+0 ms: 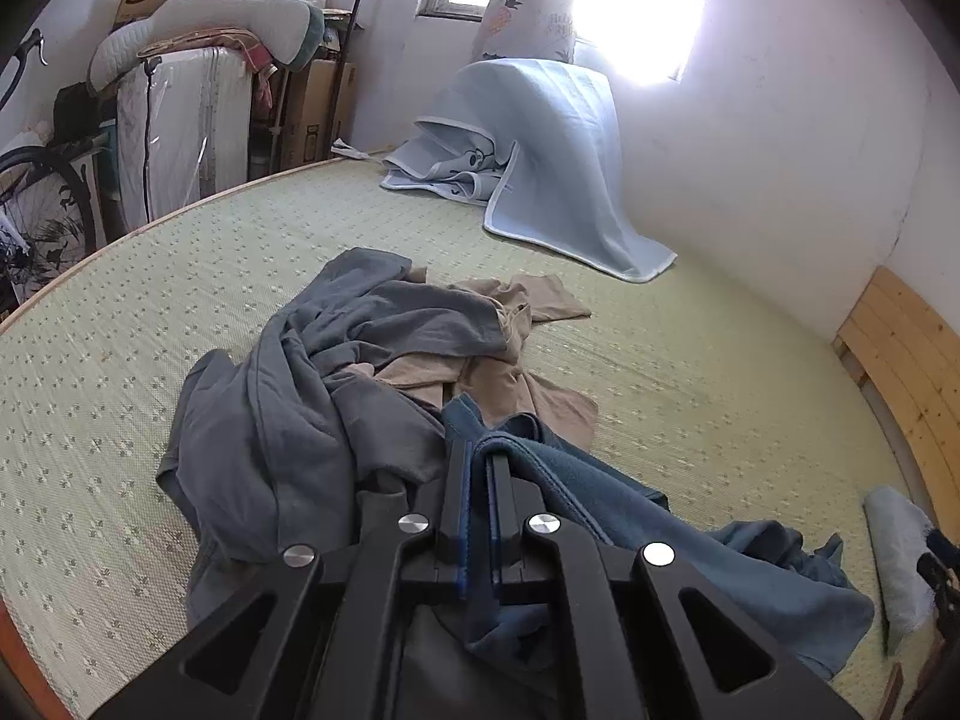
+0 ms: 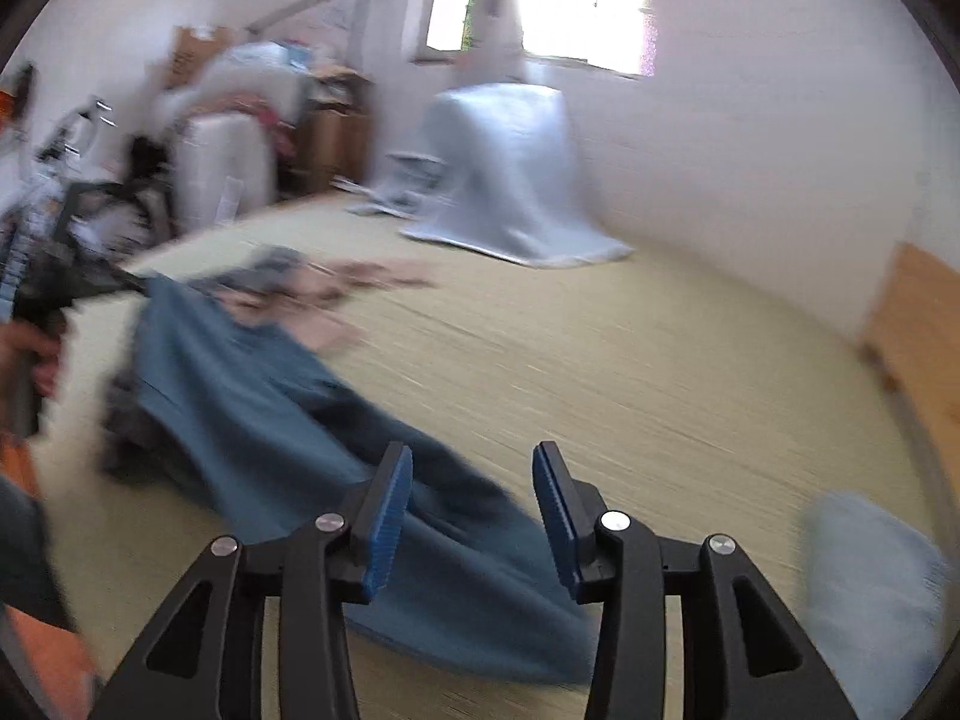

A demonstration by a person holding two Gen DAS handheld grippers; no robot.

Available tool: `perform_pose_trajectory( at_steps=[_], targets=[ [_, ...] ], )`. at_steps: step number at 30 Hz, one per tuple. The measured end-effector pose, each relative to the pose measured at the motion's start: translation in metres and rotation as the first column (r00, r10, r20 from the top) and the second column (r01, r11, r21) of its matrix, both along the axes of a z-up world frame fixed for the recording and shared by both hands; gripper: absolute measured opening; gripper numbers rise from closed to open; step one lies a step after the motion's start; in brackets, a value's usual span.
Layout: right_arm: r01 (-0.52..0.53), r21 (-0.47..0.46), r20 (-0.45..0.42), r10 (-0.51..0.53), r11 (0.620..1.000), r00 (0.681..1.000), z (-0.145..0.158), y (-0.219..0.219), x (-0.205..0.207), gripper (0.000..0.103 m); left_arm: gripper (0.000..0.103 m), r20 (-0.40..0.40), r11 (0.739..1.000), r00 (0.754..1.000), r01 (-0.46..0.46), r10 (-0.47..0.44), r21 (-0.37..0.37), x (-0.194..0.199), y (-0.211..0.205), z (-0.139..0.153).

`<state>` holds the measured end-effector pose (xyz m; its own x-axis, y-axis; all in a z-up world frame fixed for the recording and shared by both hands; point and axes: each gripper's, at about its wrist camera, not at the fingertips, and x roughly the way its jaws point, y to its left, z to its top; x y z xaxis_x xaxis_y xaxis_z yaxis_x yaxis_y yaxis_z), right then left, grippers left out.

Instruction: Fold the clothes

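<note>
On the green woven mat (image 1: 690,360) covering the bed, a blue garment (image 1: 750,564) is lying stretched out from a heap of clothes, and the left gripper (image 1: 478,462) is pinching one hemmed edge of it tightly between nearly closed jaws. The right gripper (image 2: 473,480) is hanging over the garment's far end with its blue pads (image 2: 390,516) standing moderately apart and nothing pressed between them; the cloth is lying below the gap, not in it. The step in hand looks like spreading the blue garment flat before folding. To do it well, the right gripper should be taking the opposite hem close to a corner, biting only a single layer, and then both hands should be drawing apart until the cloth is lying taut and clear of the heap, so that no neighbouring piece is getting dragged along. Counting what is showing: one blue garment in play, one grey garment (image 1: 288,420) and one tan garment (image 1: 510,384) crumpled together beside it, one pale blue blanket (image 1: 540,162) draped against the wall under the window, and one pale folded cloth (image 1: 894,564) lying near the wooden bed edge (image 1: 906,360). The right wrist view is heavily blurred, so finer detail there is not readable.
</note>
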<state>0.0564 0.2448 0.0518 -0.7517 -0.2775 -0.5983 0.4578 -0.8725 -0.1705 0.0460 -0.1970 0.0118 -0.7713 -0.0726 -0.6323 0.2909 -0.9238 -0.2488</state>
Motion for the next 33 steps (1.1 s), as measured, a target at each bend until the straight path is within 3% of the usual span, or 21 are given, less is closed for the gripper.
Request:
perform_pose_trajectory(
  at_steps=[5, 9, 15, 24, 33],
  targets=[
    [0.062, 0.148, -0.009, -0.061, 0.987, 0.998, -0.023, 0.028, 0.012, 0.045, 0.004, 0.004, 1.000, 1.000, -0.006, 0.006, 0.005, -0.002, 0.001, -0.002],
    [0.063, 0.295, -0.045, -0.052, 0.953, 0.998, -0.049, 0.033, 0.029, 0.045, 0.004, 0.003, 1.000, 1.000, -0.006, 0.006, -0.008, -0.002, 0.005, -0.001],
    [0.059, 0.406, -0.046, -0.044, 0.912, 0.998, -0.081, 0.039, 0.043, 0.045, 0.004, 0.005, 1.000, 1.000, -0.003, 0.003, -0.012, -0.005, 0.014, -0.001],
    [0.024, 0.614, -0.112, 0.057, 0.789, 0.992, -0.131, 0.004, 0.043, 0.045, 0.004, 0.007, 1.000, 1.000, -0.008, 0.008, -0.012, -0.009, 0.016, -0.003],
    [0.084, 0.703, -0.205, 0.089, 0.707, 0.975, -0.151, -0.011, 0.030, 0.045, 0.004, 0.012, 1.000, 1.000, -0.004, 0.004, 0.001, -0.008, 0.010, -0.003]
  ],
)
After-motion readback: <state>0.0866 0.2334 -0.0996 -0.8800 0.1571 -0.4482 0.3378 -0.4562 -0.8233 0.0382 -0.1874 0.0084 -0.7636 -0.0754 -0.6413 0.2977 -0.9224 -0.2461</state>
